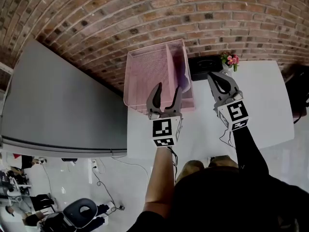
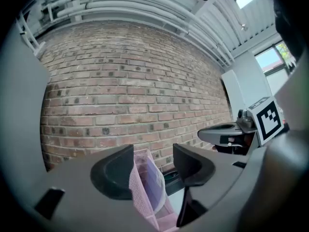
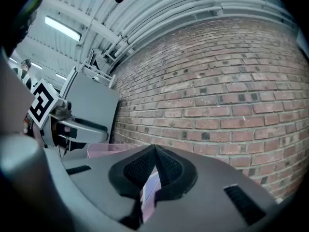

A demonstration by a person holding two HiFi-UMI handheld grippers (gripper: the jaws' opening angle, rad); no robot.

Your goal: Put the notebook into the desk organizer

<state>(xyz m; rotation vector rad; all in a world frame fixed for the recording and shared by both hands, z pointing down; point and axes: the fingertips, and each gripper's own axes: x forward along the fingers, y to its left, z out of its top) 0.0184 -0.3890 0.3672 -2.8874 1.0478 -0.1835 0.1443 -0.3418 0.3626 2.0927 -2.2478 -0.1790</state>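
Lavender notebook [image 1: 182,74] stands inside pink mesh desk organizer [image 1: 145,62], just beyond spread, empty left tongs [image 1: 169,88]; right tongs [image 1: 216,81] are pressed together.

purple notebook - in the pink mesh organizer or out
In. The purple notebook stands inside the narrow side compartment of the pink mesh desk organizer; the left gripper has its jaws apart, holding nothing.

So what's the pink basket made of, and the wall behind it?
The pink basket looks like fine wire mesh, probably painted metal: its walls are see-through and full of tiny holes. The wall is rough, matte red-brown brick with pale mortar lines between the bricks.
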